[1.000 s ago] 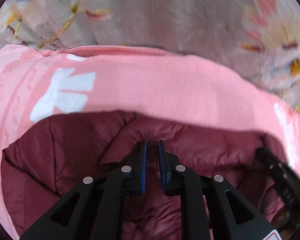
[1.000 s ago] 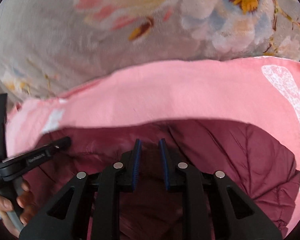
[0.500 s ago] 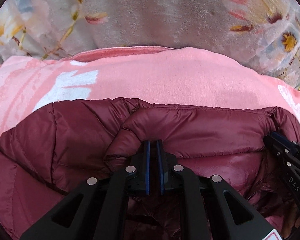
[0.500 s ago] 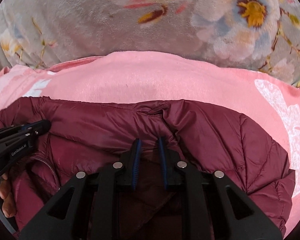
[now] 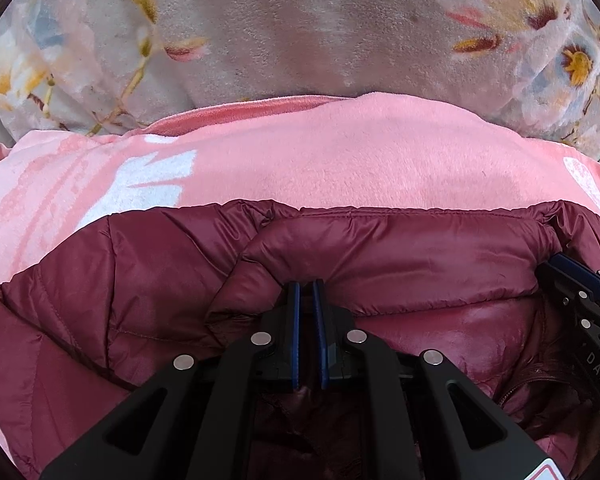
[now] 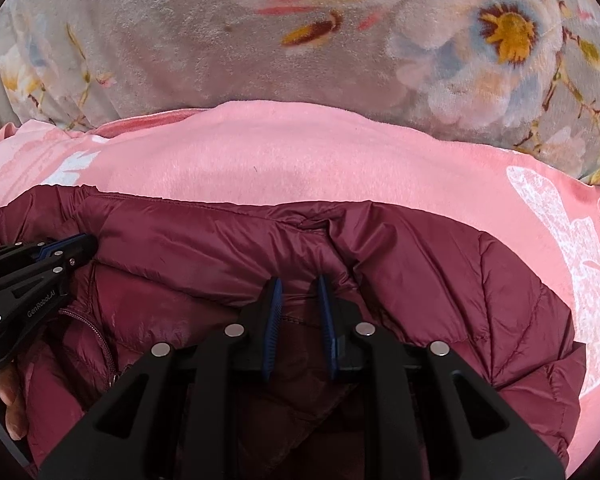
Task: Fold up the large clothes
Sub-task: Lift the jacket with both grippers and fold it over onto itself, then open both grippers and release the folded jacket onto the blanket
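Note:
A maroon quilted down jacket (image 5: 400, 256) lies on a pink blanket, its collar edge toward the far side; it also shows in the right wrist view (image 6: 440, 272). My left gripper (image 5: 307, 286) is shut on the jacket's collar fabric. My right gripper (image 6: 299, 282) has its jaws a little apart, with jacket fabric lying between them near the collar's right end. The right gripper appears in the left wrist view (image 5: 580, 280), and the left gripper in the right wrist view (image 6: 66, 248).
The pink blanket (image 5: 340, 160) with white print lies under the jacket, also in the right wrist view (image 6: 300, 160). A grey floral plush cover (image 5: 300, 28) spreads behind it. A hand (image 6: 10, 404) holds the left gripper.
The jacket's collar edge has come down from a raised, shadowed position onto the pink blanket. The right gripper's jaws have widened slightly. The left gripper stays shut.

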